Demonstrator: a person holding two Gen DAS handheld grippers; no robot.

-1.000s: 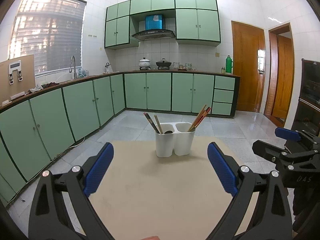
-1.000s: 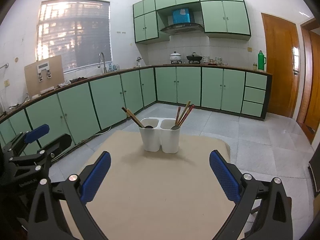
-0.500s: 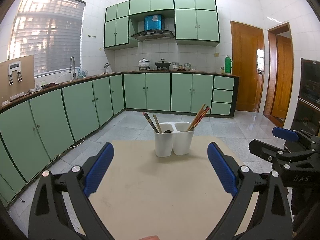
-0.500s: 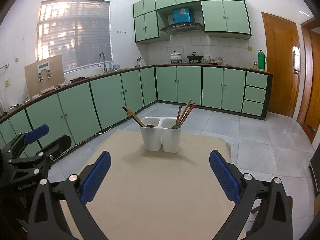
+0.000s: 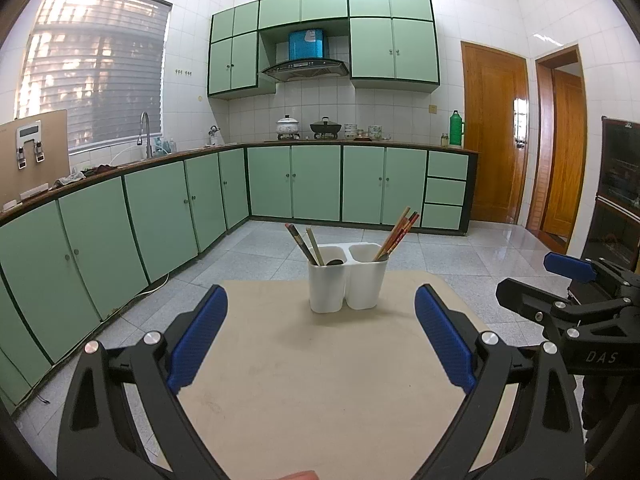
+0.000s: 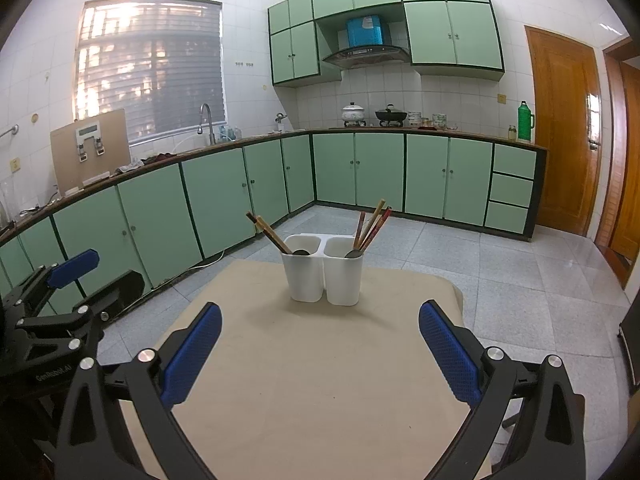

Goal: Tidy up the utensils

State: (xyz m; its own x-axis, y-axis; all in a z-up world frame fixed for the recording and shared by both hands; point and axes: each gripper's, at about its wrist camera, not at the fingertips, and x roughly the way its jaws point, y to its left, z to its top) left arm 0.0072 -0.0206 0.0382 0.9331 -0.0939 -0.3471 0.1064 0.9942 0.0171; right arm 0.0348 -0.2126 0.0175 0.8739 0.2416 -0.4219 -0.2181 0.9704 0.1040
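The white holder (image 5: 347, 284) with chopsticks (image 5: 396, 233) and spoons is set at the far end of the surface (image 5: 320, 392). Both the left gripper (image 5: 320, 344) and right gripper (image 6: 320, 350) are held wide open, empty. The light holder could be knocked over if bumped.

Your two-cup holder (image 5: 347, 282) sits toward the table's (image 5: 320, 392) far end, chopsticks (image 5: 396, 233) in both cups, maybe a spoon (image 6: 353, 253) in each too.

The right gripper (image 5: 568, 276) has edged back (seen from the left wrist); the holder (image 5: 347, 278) looks marginally nearer.
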